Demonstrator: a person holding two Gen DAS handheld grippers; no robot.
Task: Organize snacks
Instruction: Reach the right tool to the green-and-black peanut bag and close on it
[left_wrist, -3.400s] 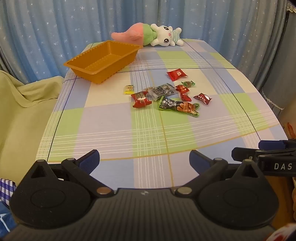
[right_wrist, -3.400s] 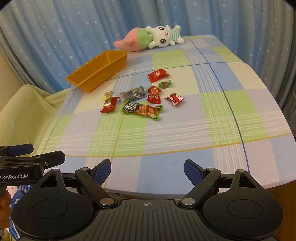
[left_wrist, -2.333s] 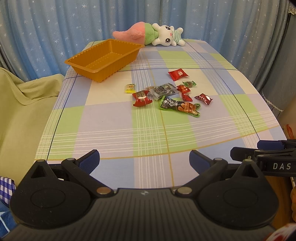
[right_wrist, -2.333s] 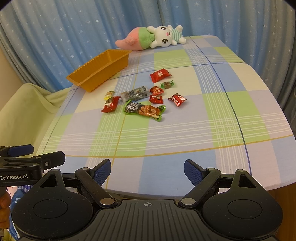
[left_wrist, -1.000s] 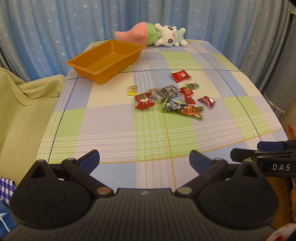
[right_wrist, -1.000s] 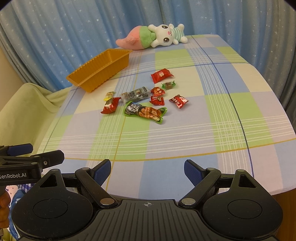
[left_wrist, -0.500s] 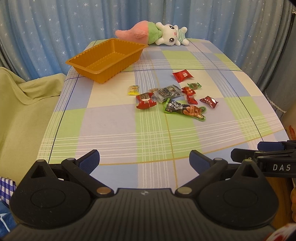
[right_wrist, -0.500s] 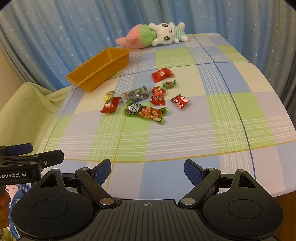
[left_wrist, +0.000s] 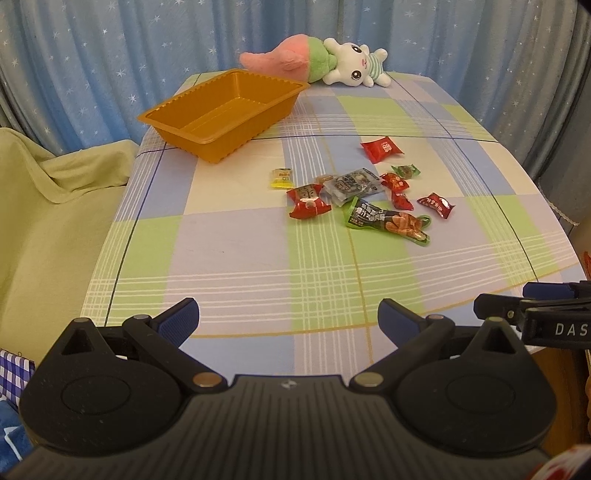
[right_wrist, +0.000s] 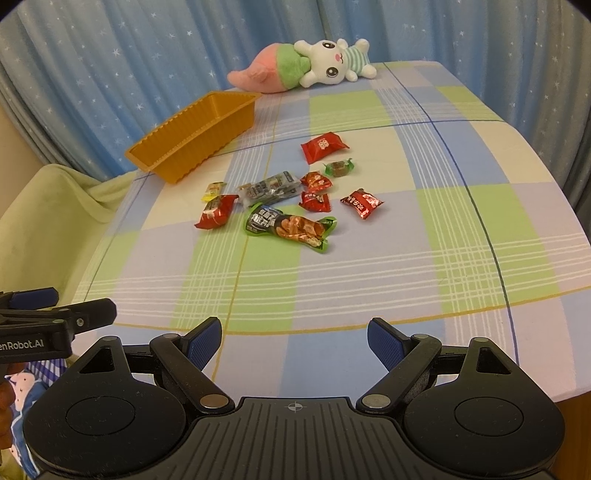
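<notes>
1. Near the orange tray (left_wrist: 225, 110), on the checked table (left_wrist: 229, 251), a cluster of snack packets is seen, none of them inside the tray.
2. Closest to the tray lies a small yellow packet (left_wrist: 281, 177); just beyond it from the tray a red packet (left_wrist: 307, 201) and a grey packet (left_wrist: 354, 185) are found.
3. A long green packet (right_wrist: 290, 228) is placed on the side of the cluster away from the tray.
4. Behind the tray, at the table's far edge, a plush toy (left_wrist: 325, 64) is laid against the blue curtain (left_wrist: 110, 55).
5. The left gripper (left_wrist: 288, 317) is held over the near table edge, jaws spread wide, nothing between them.
6. The right gripper (right_wrist: 294, 338) is likewise held with jaws spread and empty.
</notes>
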